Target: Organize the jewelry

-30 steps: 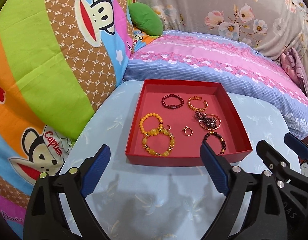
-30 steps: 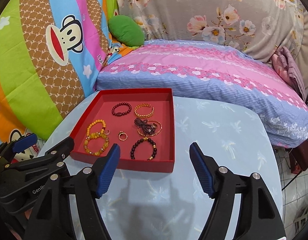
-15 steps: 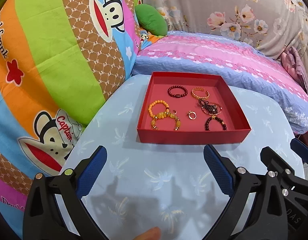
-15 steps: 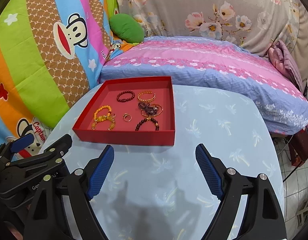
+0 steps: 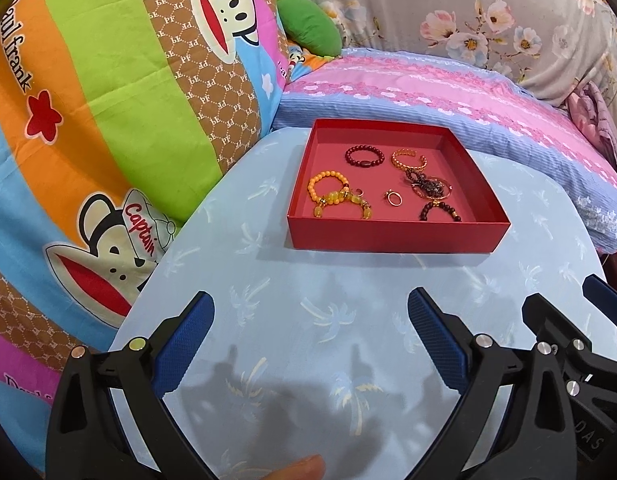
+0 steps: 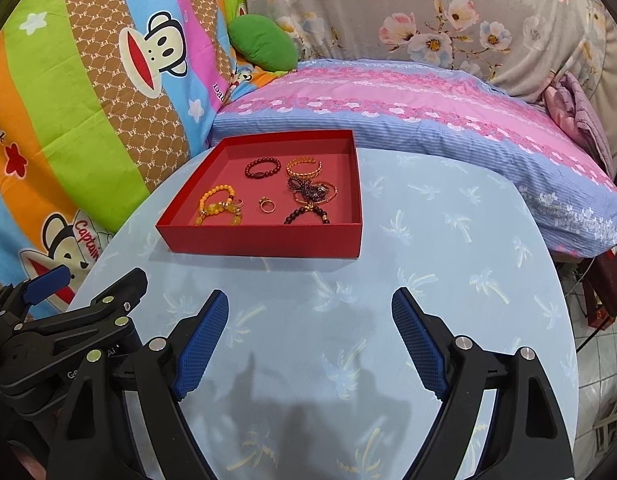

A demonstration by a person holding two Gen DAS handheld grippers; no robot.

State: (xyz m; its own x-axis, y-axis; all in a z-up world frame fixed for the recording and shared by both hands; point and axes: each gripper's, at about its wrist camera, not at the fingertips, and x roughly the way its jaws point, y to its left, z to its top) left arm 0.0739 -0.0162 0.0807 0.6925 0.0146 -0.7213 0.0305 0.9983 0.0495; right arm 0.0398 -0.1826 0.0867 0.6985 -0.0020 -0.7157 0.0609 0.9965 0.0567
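Observation:
A red tray (image 5: 396,236) (image 6: 260,238) sits at the far side of the light blue table. It holds several pieces: yellow bead bracelets (image 5: 328,190) (image 6: 218,202), a dark red bead bracelet (image 5: 363,157) (image 6: 263,168), a gold cuff (image 5: 408,160) (image 6: 304,167), a small gold ring (image 5: 393,198) (image 6: 267,205), a dark tangled piece (image 5: 426,186) (image 6: 308,191) and a dark bead bracelet (image 5: 439,212) (image 6: 306,214). My left gripper (image 5: 310,340) and right gripper (image 6: 310,340) are both open and empty, held well back from the tray over the table.
The table (image 5: 308,300) has a rounded edge on the left and right. A striped cartoon blanket (image 5: 108,100) rises at the left, a pink and blue pillow (image 6: 428,112) lies behind the tray. A green cushion (image 6: 264,42) sits at the back. A fingertip (image 5: 304,466) shows at the bottom.
Both grippers have pulled back from the tray and risen, so the tray looks smaller and farther. The jewelry in the tray has not moved.

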